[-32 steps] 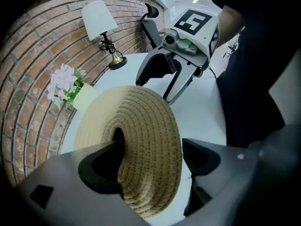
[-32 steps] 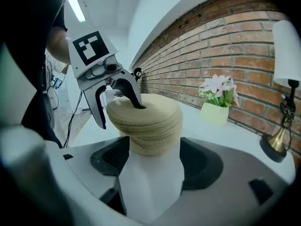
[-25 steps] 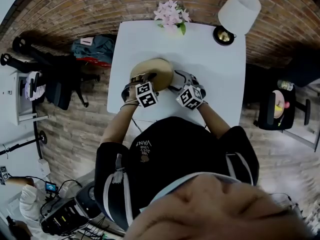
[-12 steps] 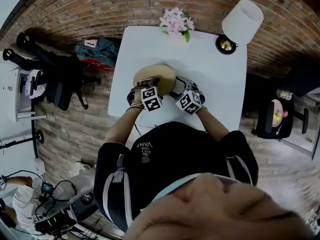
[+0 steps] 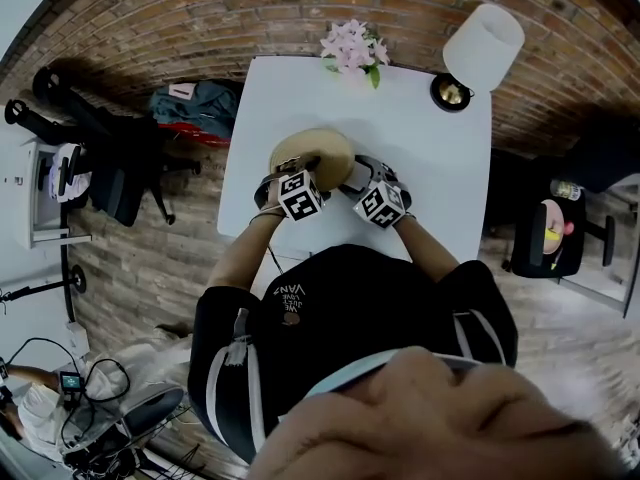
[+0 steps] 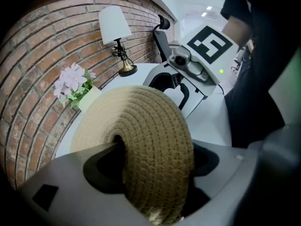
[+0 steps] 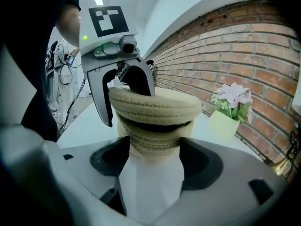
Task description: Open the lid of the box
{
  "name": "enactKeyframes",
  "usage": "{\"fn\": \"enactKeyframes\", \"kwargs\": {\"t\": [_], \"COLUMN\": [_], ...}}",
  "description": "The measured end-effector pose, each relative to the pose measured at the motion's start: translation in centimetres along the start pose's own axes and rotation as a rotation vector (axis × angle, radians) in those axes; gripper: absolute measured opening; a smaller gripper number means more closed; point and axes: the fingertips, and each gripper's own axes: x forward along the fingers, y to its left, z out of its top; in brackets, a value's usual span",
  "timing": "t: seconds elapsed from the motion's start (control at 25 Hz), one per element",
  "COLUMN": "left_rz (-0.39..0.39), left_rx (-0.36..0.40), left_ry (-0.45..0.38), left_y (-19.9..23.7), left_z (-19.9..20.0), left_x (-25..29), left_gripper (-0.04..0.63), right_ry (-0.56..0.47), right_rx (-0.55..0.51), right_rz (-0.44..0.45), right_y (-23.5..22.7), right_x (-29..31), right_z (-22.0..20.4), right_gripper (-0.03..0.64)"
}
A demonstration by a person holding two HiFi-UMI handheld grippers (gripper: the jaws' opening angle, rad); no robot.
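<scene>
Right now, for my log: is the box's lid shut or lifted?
Lifted: a dark gap shows between lid and woven box; left gripper grips it.

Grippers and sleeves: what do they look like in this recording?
The left gripper and right gripper both have pale grey plastic bodies with dark insets, a small green light and a cube bearing black-and-white square markers. The person wears black sleeves.

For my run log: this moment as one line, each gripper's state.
left gripper: shut on lid | right gripper: shut on box | lid: tilted, gap above box
</scene>
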Motion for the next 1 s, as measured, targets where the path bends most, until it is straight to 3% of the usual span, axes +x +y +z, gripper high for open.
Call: {"fn": "enactKeyframes", "kwargs": {"t": [0.56, 1.0], "left_rz": [0.079, 0.163], "left_rx": [-0.093, -0.217], "left_ry": [-0.190, -0.344], "left_y": [1.6, 3.0], "left_z": [1.7, 1.2], "left_x": [-3.2, -6.7], "left_gripper": [0.357, 0.354], "right_ry": [0.046, 0.109], "right_rx": [0.001, 0.002], "right_rz": [-0.017, -0.012], "right_y": [-0.2, 0.0], "right_x": [0.2, 0.2], "right_z": [-0.2, -0.4], "right_gripper": [0.307, 0.307]}}
